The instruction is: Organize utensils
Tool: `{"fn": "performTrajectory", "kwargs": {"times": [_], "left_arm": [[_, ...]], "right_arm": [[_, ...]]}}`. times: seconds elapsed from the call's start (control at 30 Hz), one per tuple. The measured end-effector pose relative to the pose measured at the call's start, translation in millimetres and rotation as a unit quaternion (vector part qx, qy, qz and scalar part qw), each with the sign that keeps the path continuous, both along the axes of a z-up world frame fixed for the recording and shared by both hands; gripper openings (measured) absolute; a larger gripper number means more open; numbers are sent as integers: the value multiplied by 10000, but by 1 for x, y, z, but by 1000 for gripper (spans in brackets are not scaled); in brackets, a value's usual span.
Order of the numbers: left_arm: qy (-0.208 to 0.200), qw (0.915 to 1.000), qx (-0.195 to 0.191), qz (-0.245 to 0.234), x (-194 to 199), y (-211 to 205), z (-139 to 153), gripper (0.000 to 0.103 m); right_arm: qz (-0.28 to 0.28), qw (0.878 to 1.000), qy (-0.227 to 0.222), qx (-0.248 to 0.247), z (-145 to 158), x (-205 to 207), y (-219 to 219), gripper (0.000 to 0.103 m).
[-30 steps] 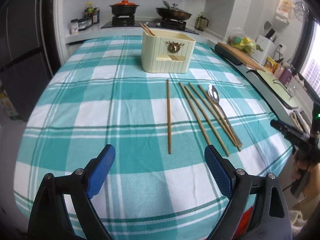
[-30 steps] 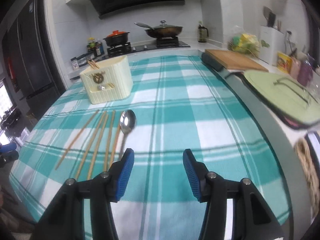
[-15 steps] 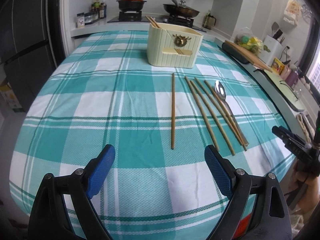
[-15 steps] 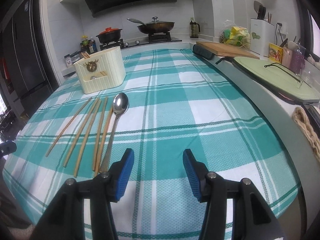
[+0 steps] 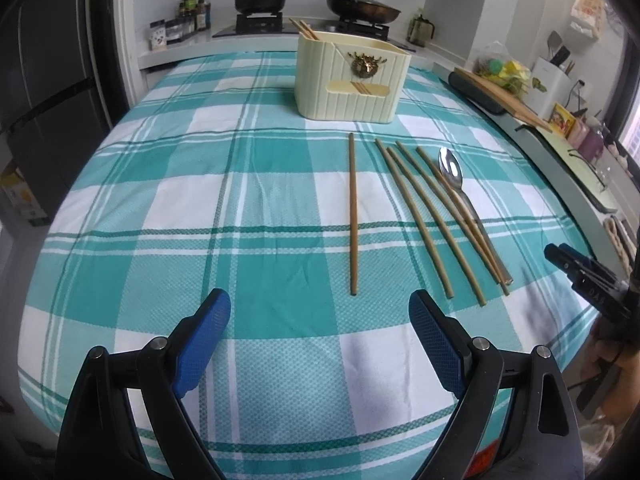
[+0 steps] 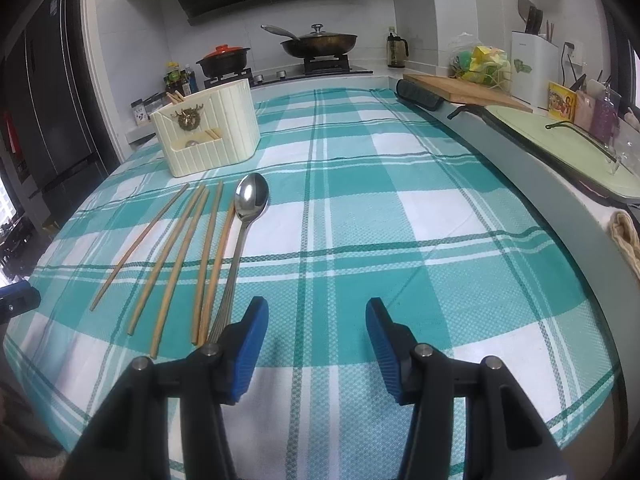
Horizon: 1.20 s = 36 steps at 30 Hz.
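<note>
Nearest the lens, the left gripper [image 5: 319, 326] has its ribbed blue pads spread wide with nothing between them; the right gripper [image 6: 316, 330] stands narrower, parted and empty too, its left pad just beside the spoon's handle end. Beneath both stretches a woven teal-and-white checked cloth over the tabletop [image 5: 224, 184]. On it lie five slim wooden chopsticks [image 6: 172, 256], one apart from the fanned rest, and a shiny metal spoon [image 6: 245, 220] along their right. Further back sits the cream ribbed holder [image 5: 352, 76], chopsticks poking out.
</note>
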State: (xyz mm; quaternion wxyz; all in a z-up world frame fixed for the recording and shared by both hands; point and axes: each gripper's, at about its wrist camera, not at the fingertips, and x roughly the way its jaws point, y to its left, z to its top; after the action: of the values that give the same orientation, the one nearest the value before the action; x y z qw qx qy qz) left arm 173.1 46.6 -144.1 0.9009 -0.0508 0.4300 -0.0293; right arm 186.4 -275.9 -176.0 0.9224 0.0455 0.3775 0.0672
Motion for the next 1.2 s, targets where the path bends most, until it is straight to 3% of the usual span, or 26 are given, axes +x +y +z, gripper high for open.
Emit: {"fn": "performTrajectory", "kwargs": {"times": [0.37,0.57,0.93,1.03,1.2], "left_arm": [[1,9999,123,-57,-4,-7,-3,92],[38,10000,-14,65,-5,3,-8,92],[138,9999,35,-8,28,10,-11,92],[142,9997,159,-93,48,9,-11,92],[280,9989,254,-258,79,0,-19,92]], "right_arm": [[-1,10000,21,-5,-1,-7,2,52],[-106,9999,-15,-33,1,-10,0,52],[55,10000,73,-4,-2,-7,5,51],[288,9995,93,-56,1,6,15,40],[623,9979,151,30,6,36,37,32]]}}
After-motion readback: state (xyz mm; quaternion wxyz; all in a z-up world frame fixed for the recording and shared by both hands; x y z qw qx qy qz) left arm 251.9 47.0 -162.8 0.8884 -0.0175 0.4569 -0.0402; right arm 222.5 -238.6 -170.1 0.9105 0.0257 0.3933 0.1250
